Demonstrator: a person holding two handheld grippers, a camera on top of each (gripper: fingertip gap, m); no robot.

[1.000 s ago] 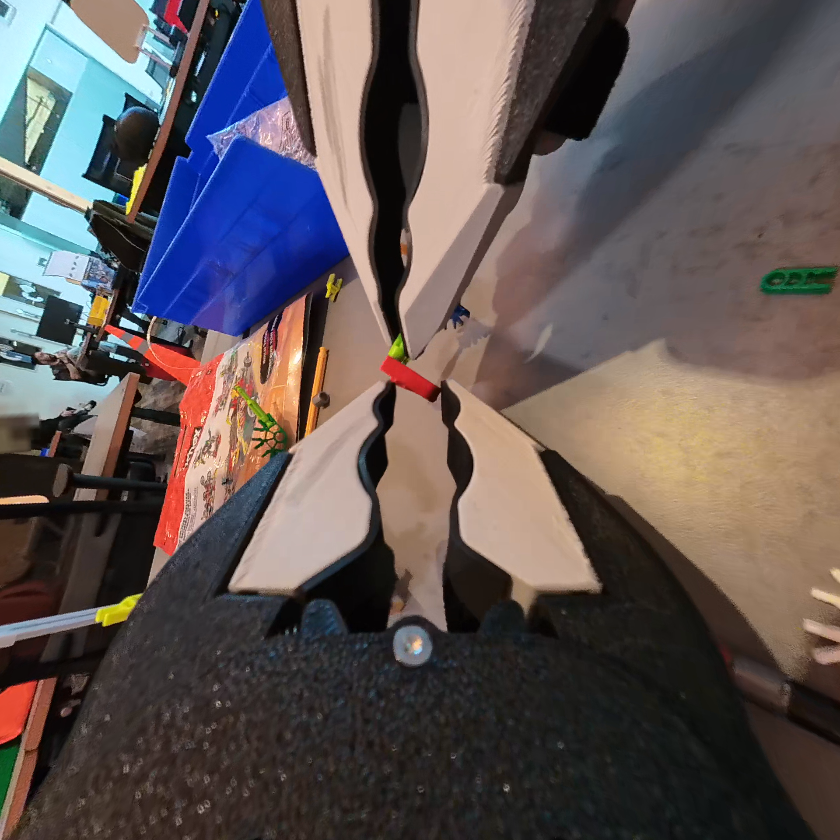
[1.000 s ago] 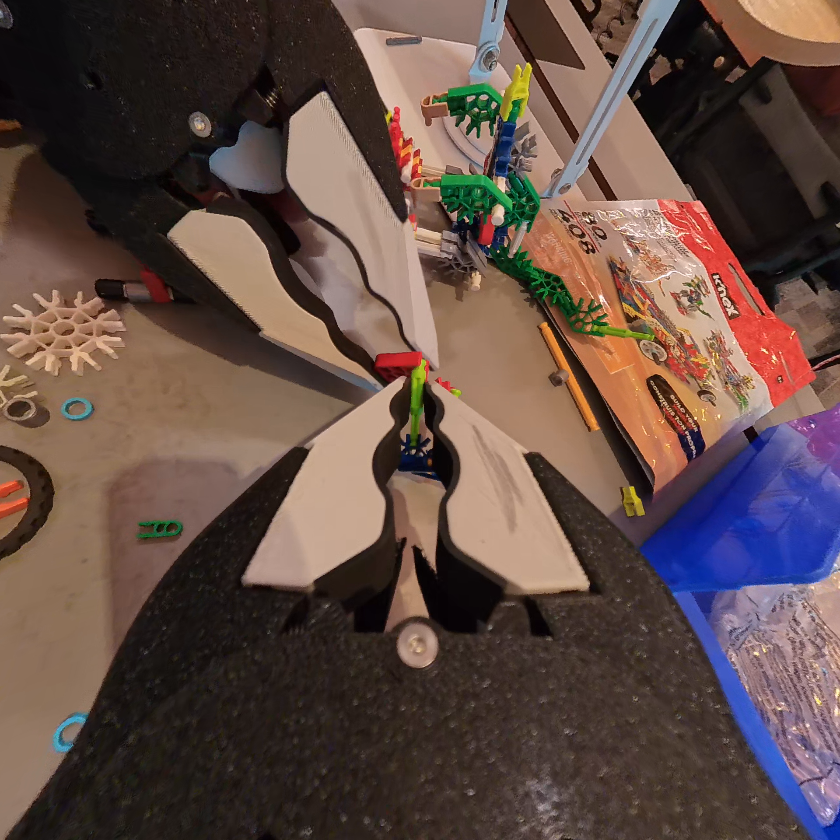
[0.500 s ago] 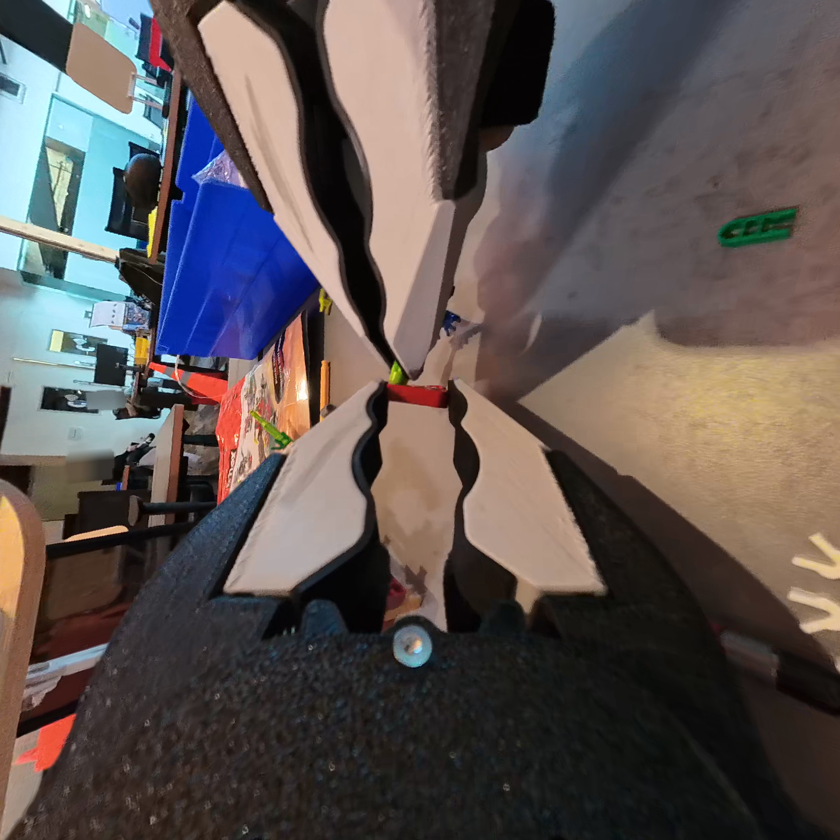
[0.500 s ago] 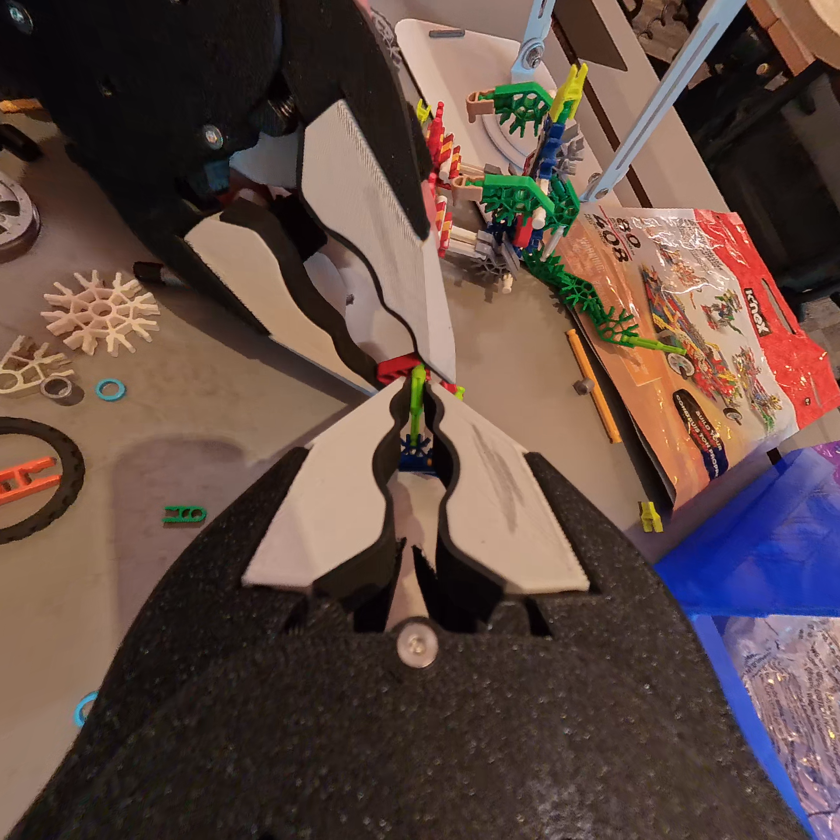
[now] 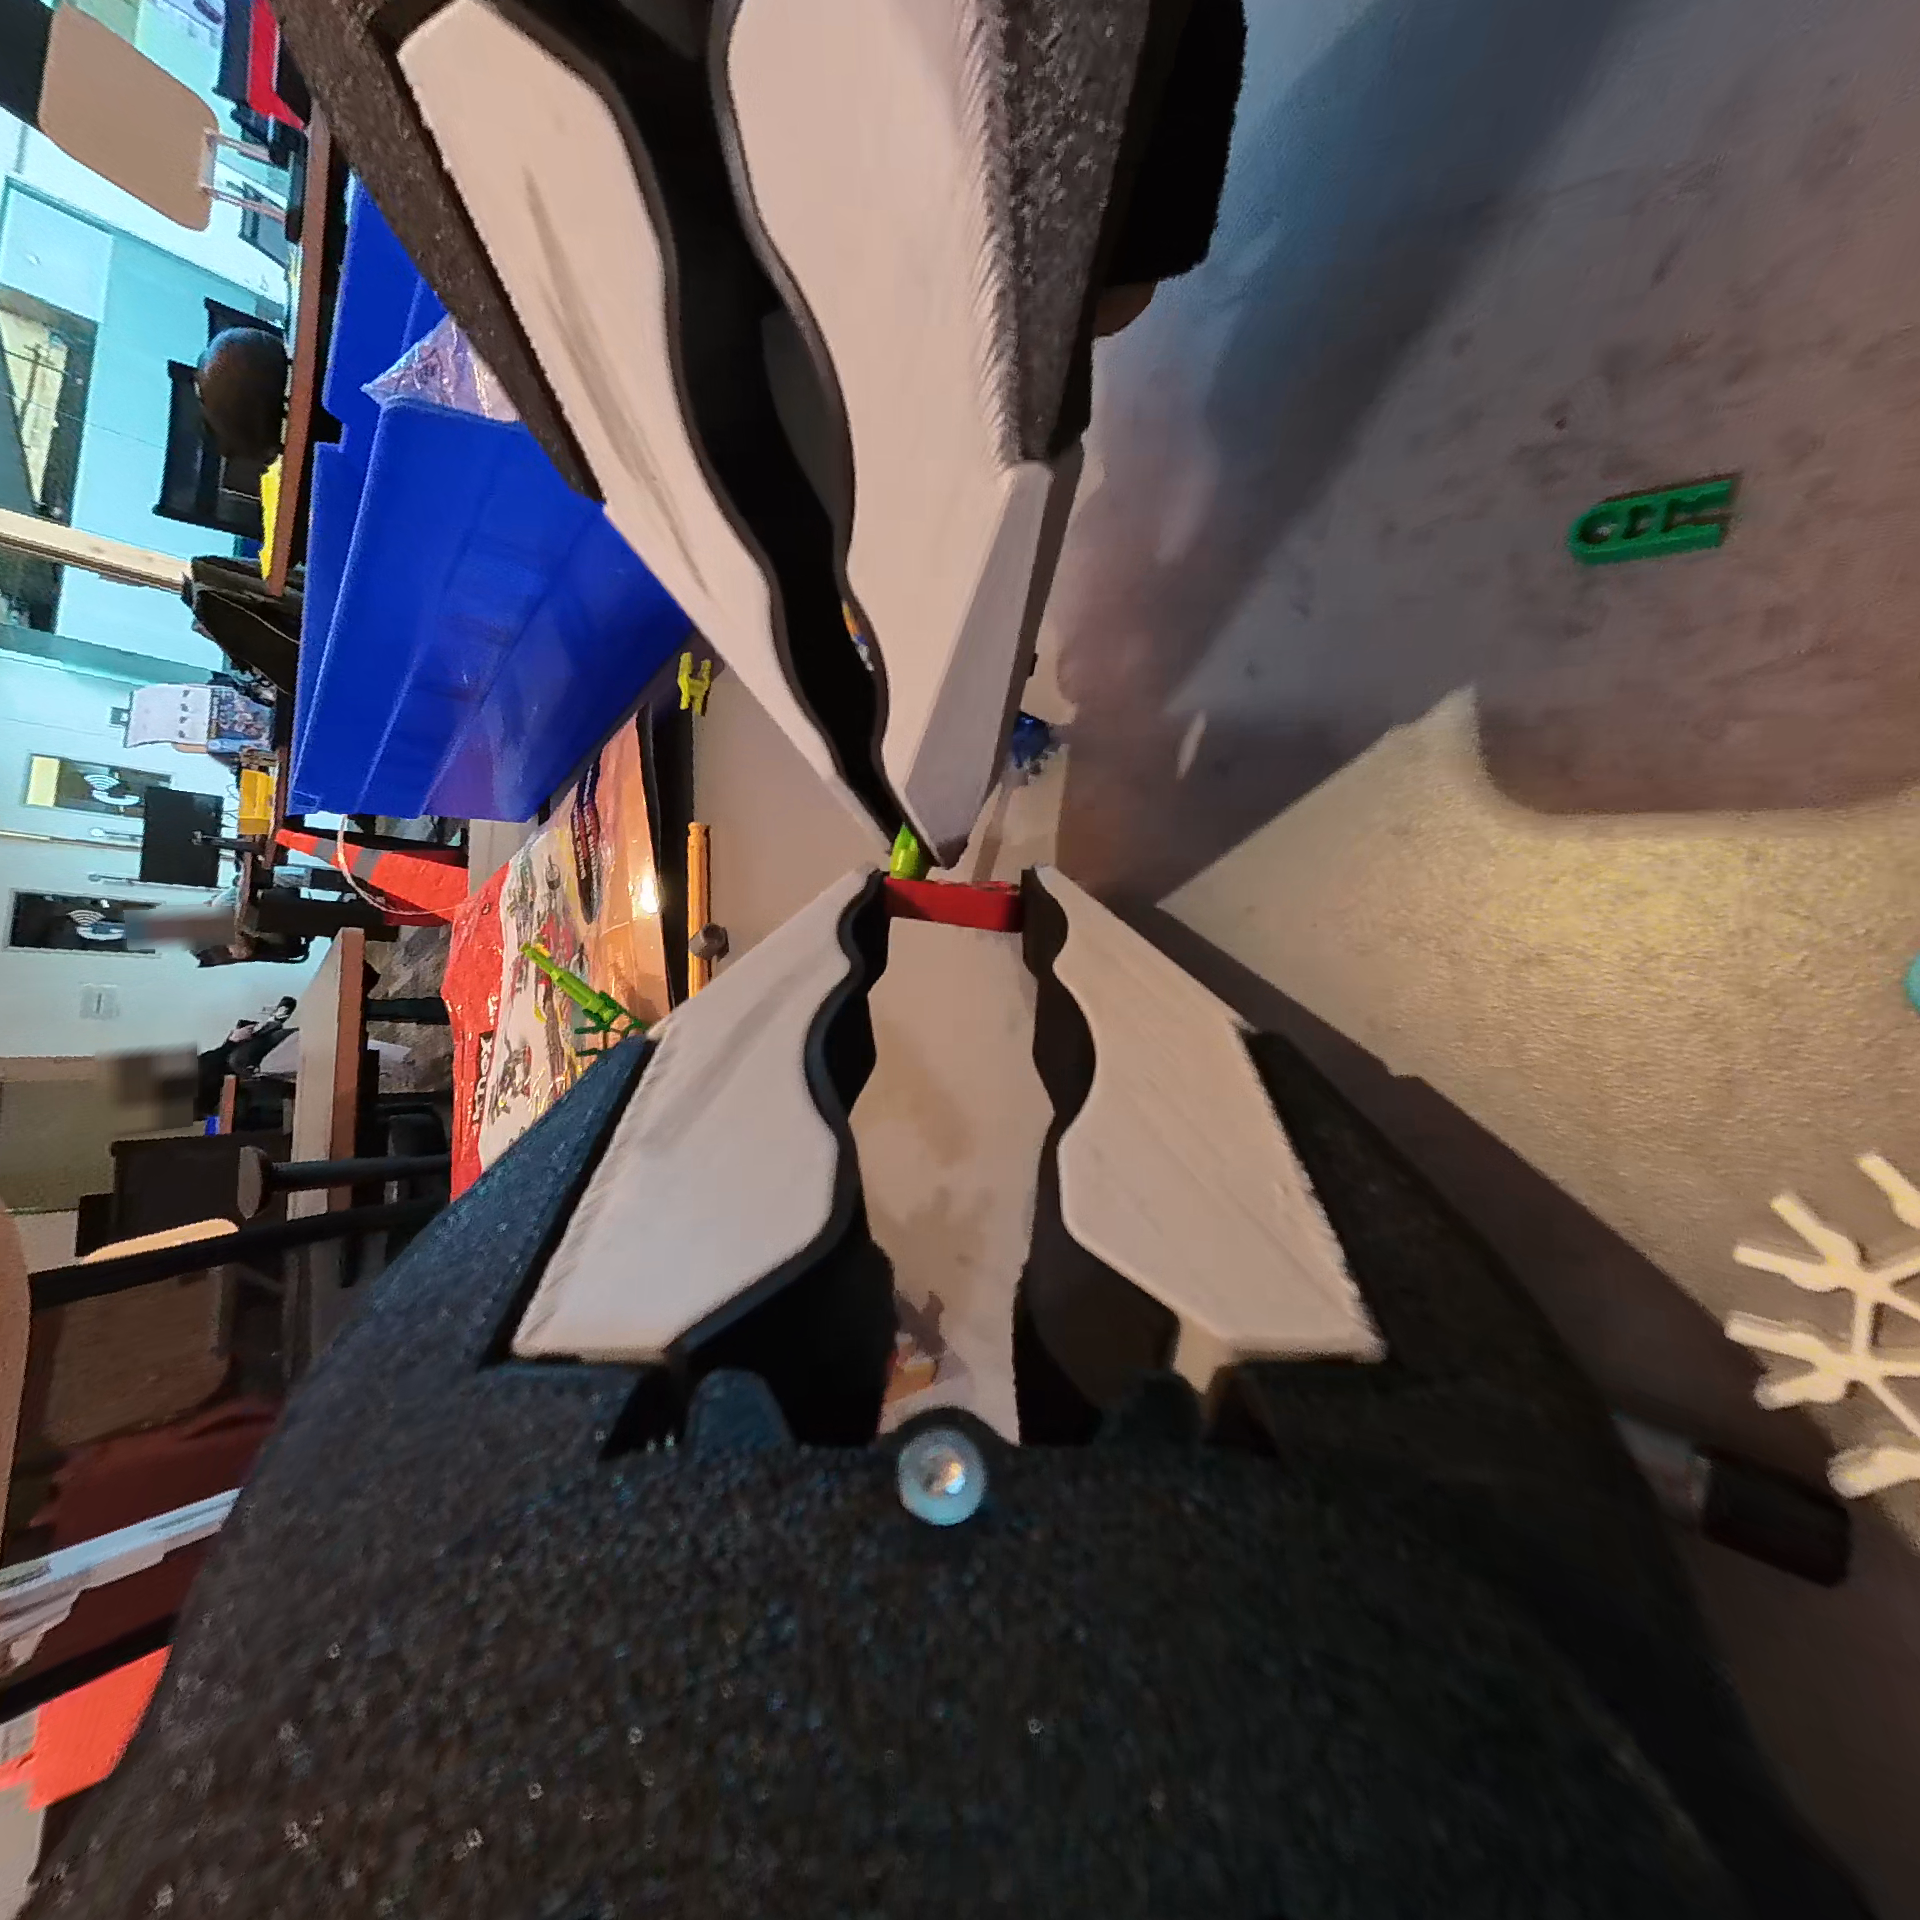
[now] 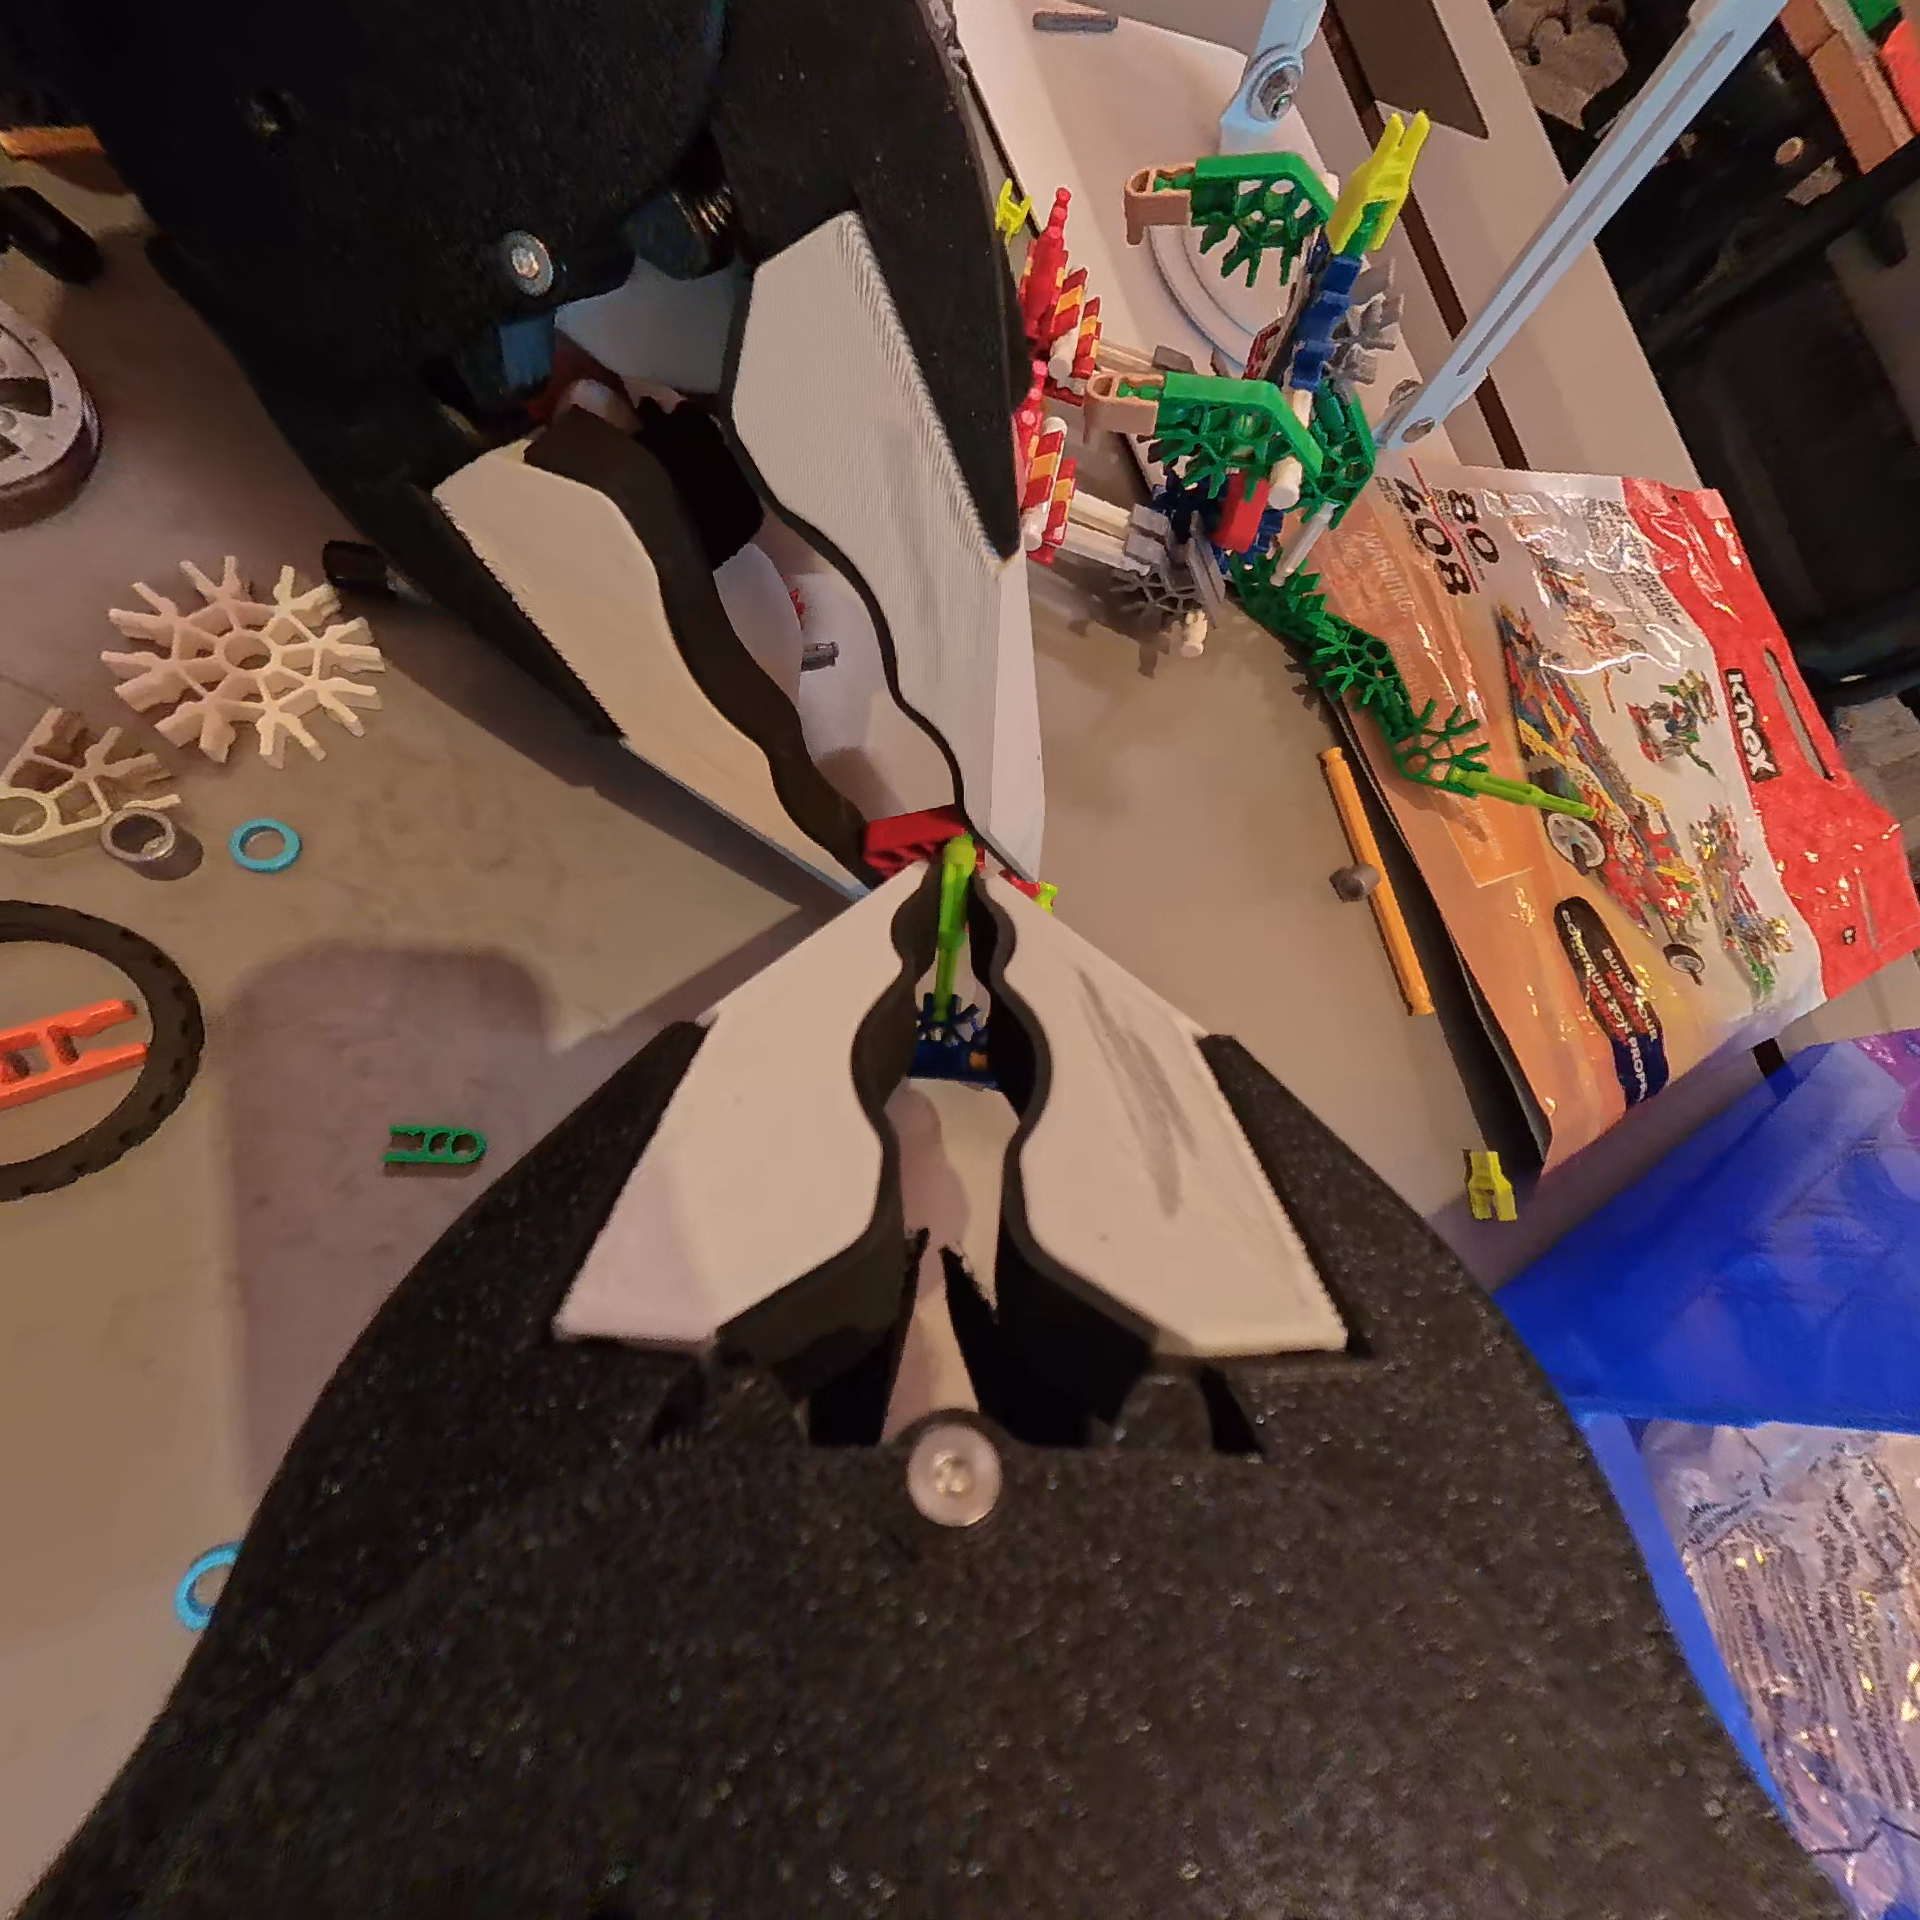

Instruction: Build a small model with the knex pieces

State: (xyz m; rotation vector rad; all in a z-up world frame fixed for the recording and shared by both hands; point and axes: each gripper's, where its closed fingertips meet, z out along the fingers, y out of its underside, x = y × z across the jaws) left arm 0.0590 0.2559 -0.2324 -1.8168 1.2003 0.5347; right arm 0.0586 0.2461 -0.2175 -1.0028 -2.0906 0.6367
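I am holding two toy construction pieces tip to tip above the grey desk (image 6: 1143,831). My left hand-held gripper (image 5: 954,896) is pinching a small red connector (image 5: 954,902) crosswise between its fingertips. My right hand-held gripper (image 6: 961,904) is pressing its fingers together on a lime-green rod (image 6: 951,920), which is carrying a blue connector (image 6: 951,1039) on the end sitting deeper between the fingers. In the right wrist view the rod's free tip is touching the red connector at 12 o'clock from my fingertips; whether it is seated in the connector I cannot tell, because the fingers are hiding the joint.

Loose parts are lying around the desk in that view: a white snowflake-shaped connector (image 6: 244,665) at 10 o'clock, a black tyre ring (image 6: 125,1049) with an orange piece (image 6: 62,1049) inside it at 9 o'clock, a small dark-green clip (image 6: 434,1148) near my left finger, and two light-blue rings (image 6: 265,844). A part-built model of green, red, blue and yellow pieces (image 6: 1247,416) is standing at 1 o'clock, beside a printed red-and-orange plastic bag (image 6: 1621,748) with an orange rod (image 6: 1377,883) along its edge. A blue bin (image 6: 1714,1247) is sitting at 3 o'clock.
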